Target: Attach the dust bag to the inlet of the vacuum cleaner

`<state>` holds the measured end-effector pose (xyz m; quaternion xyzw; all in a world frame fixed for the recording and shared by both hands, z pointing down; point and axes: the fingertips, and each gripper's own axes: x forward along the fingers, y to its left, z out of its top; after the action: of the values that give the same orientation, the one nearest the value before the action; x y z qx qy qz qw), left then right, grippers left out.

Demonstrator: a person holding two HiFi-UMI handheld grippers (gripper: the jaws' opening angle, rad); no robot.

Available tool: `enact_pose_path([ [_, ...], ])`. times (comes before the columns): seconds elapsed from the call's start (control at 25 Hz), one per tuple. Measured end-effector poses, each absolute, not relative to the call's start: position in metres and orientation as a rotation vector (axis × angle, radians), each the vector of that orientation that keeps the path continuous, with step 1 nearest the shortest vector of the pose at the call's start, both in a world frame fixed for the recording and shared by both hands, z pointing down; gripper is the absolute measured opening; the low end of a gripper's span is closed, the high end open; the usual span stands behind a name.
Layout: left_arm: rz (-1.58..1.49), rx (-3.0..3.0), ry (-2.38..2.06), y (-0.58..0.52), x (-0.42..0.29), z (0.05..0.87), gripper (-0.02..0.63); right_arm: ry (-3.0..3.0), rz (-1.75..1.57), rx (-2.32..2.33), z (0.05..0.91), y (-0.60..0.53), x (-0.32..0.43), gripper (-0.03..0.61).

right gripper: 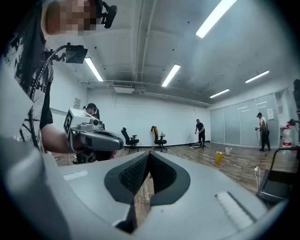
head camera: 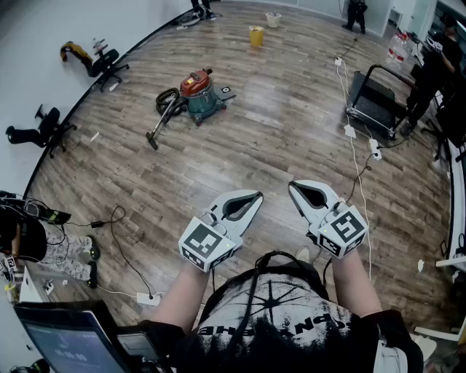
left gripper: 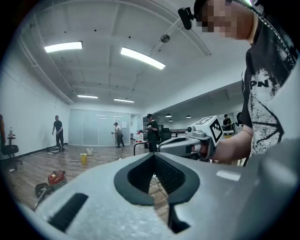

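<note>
**A:** How far along is the job?

**B:** Not begun, by my reading. The vacuum cleaner (head camera: 200, 93) stands on the wooden floor (head camera: 277, 146), far off and to the left, well apart from the person. Its hose (head camera: 162, 115) trails nearer and further left. I see nothing fitted to it, and the inlet is too small to make out

**A:** And the dust bag?

**B:** It shows in no view: not on the floor by the machine, and not in either gripper

**A:** What are the grippers doing, then?

**B:** The left gripper (head camera: 256, 195) is clenched, its tips meeting on nothing, with only floor showing through the hollow behind the pads. The right gripper (head camera: 291, 185) is the same, closed and empty. Both are held near the person's body, side by side, pointing out across the room

**A:** Any containers?

**B:** Two buckets at the far end of the room. A yellow bucket (head camera: 256, 36) stands beyond the vacuum cleaner, and a white bucket (head camera: 273, 19) stands just past it to the right. At that range I cannot tell what, if anything, is in them. The vacuum cleaner's own canister has its red top on, so its inside is hidden too

**A:** So what is left?

**B:** Everything, I judge: reaching the machine, finding the dust bag, taking hold of it, and seating it on the inlet
</note>
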<state>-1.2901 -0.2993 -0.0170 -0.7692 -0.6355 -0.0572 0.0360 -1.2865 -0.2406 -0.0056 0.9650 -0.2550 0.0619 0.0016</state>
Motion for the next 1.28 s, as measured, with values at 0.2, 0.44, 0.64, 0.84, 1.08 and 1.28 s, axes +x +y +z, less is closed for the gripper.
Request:
enact_pose_path([
  [0.2, -0.193, -2.365, -1.941, -0.303, -1.281, -0.012, -0.002, -0.809, 0.192, 3.025, -0.006, -0.243, -1.279, -0.002],
  [0.44, -0.203, -2.369, -1.933, -0.306, -1.277, -0.011, -0.002, -0.826, 0.198, 3.013, -0.006, -0.247, -1.275, -0.002],
  [0.64, -0.206, -2.374, -1.929, -0.306, -1.276, -0.009, -0.002, -0.858, 0.190, 3.042, -0.006, -0.248, -1.274, 0.000],
  [0.84, -0.205, -2.380, -1.922, -0.311, -1.276, -0.006, -0.002, -0.868, 0.182, 3.042, -0.003, -0.254, -1.274, 0.000],
  [1.08, -0.208, -2.371, -1.932, -0.308, -1.275, -0.004, -0.002, -0.863, 0.189, 3.033, -0.001, -0.254, -1.274, 0.000],
  [1.28, -0.215, -2.383, -1.926, -0.316, -1.272, -0.004, -0.002, -0.907, 0.192, 2.984, 0.000, -0.269, -1.273, 0.001],
])
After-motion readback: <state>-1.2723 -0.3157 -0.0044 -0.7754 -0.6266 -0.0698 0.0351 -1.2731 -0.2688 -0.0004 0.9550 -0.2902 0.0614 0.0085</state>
